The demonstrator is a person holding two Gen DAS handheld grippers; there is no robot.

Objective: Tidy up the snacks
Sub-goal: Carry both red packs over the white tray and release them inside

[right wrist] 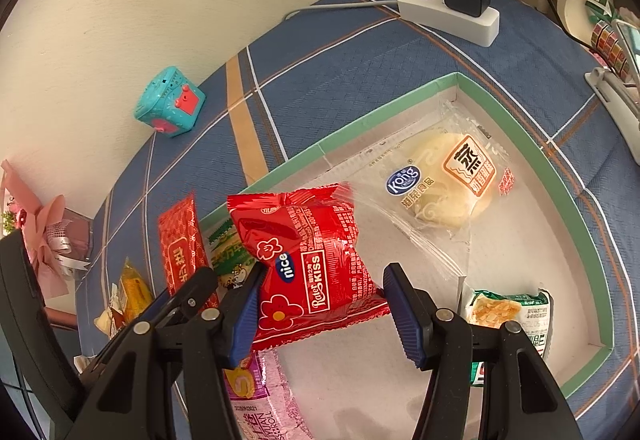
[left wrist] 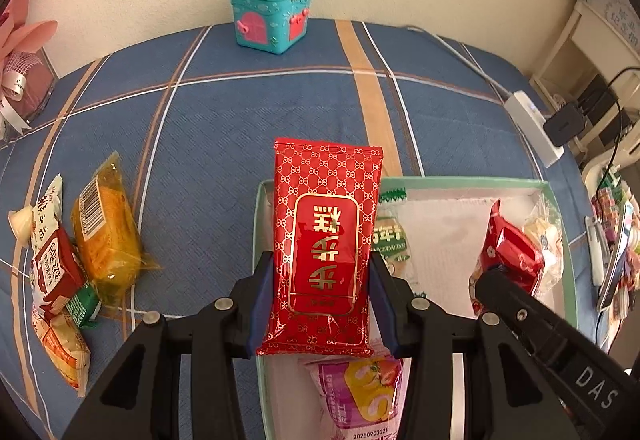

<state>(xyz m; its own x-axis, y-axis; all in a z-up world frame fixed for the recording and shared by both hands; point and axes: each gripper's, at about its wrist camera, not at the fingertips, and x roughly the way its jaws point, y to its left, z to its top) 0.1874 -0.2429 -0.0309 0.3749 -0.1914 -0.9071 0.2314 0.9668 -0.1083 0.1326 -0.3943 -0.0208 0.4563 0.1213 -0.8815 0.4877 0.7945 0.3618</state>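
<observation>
Judging from both views, the sorting is well under way but not finished. The left gripper (left wrist: 322, 300) has its jaws clamped on a red patterned packet (left wrist: 326, 240), held at the lower centre of the left view over the left rim of the tray (left wrist: 460, 182). The right gripper (right wrist: 320, 314) holds a red "nice" pack (right wrist: 308, 264) at the lower centre of the right view, above the tray floor; its left pad presses the pack, while the right pad looks just clear of the crimped edge, so I cannot tell how firm that grip is. Lying in the tray I count four snacks: a clear-wrapped bun (right wrist: 444, 180) at the upper right of the right view, a green-and-white pack (right wrist: 510, 314) at lower right, a pink roll (right wrist: 256, 396) at the bottom, and a green packet (left wrist: 390, 238) beside the red packet. Outside on the blue plaid table (left wrist: 240, 128), at the left edge of the left view, a loose pile (left wrist: 76, 260) waits: one yellow cake (left wrist: 106, 236) and roughly four or five smaller packs, overlapping too much for a sure count.
</observation>
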